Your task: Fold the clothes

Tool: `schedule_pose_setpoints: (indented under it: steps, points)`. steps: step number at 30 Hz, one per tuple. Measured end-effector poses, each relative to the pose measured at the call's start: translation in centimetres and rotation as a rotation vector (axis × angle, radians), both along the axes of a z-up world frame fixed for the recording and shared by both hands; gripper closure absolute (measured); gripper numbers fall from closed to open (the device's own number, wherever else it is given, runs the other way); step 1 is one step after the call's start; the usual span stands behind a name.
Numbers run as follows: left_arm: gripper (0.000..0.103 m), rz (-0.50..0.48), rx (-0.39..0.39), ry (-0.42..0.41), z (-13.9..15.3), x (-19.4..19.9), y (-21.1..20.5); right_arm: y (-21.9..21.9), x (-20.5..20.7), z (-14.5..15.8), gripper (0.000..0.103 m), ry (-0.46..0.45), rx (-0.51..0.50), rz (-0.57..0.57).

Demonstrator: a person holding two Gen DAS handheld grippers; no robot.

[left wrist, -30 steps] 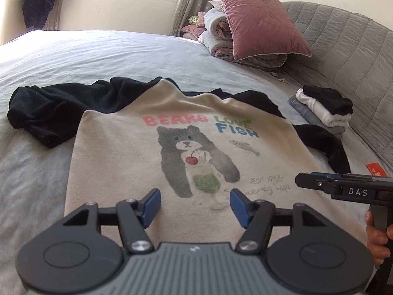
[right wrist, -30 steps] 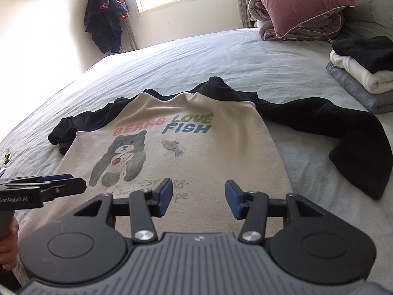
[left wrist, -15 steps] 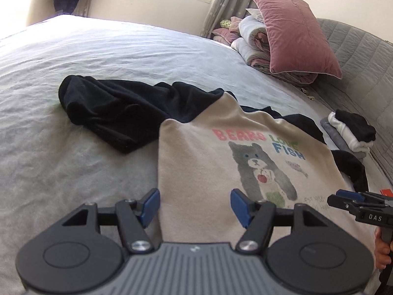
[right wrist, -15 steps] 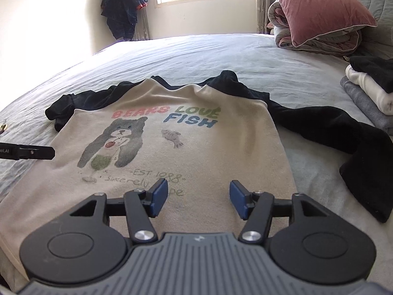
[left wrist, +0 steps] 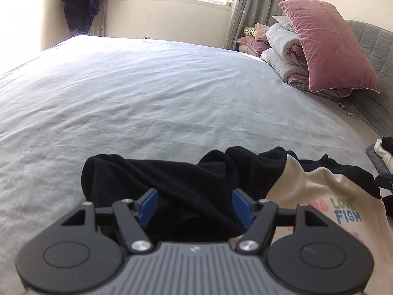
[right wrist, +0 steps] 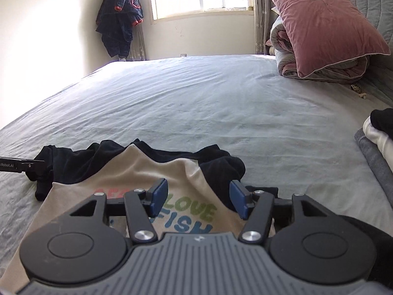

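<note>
A cream sweatshirt (right wrist: 152, 169) with black sleeves and "LOVE FISH" lettering (left wrist: 346, 211) lies face up on the grey bed sheet (left wrist: 172, 98). My left gripper (left wrist: 195, 205) stands open just above its bunched black left sleeve (left wrist: 172, 179), with no cloth pinched between the blue pads. My right gripper (right wrist: 199, 200) is open over the lettering, close to the neckline and the black right sleeve (right wrist: 221, 164). The left gripper (right wrist: 22, 166) also shows at the left edge of the right wrist view, by the left sleeve's end.
A stack of folded clothes (right wrist: 378, 142) sits on the bed's right side. Farther back, a pink pillow (left wrist: 329, 46) leans on folded duvets (left wrist: 282, 51) against the grey headboard (left wrist: 368, 56). A dark garment (right wrist: 120, 22) hangs beside the window.
Both grippers have travelled forward up the shirt. The left has swung left from the bear print to the black sleeve. The right has gone from the hem to the lettering, its jaws slightly wider.
</note>
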State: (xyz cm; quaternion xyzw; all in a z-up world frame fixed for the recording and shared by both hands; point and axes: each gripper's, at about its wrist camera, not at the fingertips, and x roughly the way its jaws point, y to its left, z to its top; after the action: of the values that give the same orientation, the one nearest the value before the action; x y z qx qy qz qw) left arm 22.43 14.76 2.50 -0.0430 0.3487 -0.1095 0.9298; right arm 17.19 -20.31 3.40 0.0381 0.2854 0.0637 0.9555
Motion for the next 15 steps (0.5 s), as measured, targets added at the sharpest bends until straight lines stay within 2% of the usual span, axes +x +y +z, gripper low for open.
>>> schedule_pose_setpoints:
  steps: [7,11,15]
  points:
    - [0.035,0.011,0.042,0.039,-1.5,6.4,-1.5,-1.8,5.3,-0.3,0.045,0.041,-0.035,-0.003]
    - [0.035,-0.004,0.062,0.07,-2.8,8.9,-2.4,-3.0,8.2,-1.3,0.054,0.086,-0.045,-0.007]
    - [0.035,-0.046,0.045,0.084,-3.7,10.1,-3.5,-4.0,10.9,-3.1,0.059,0.137,-0.04,-0.025]
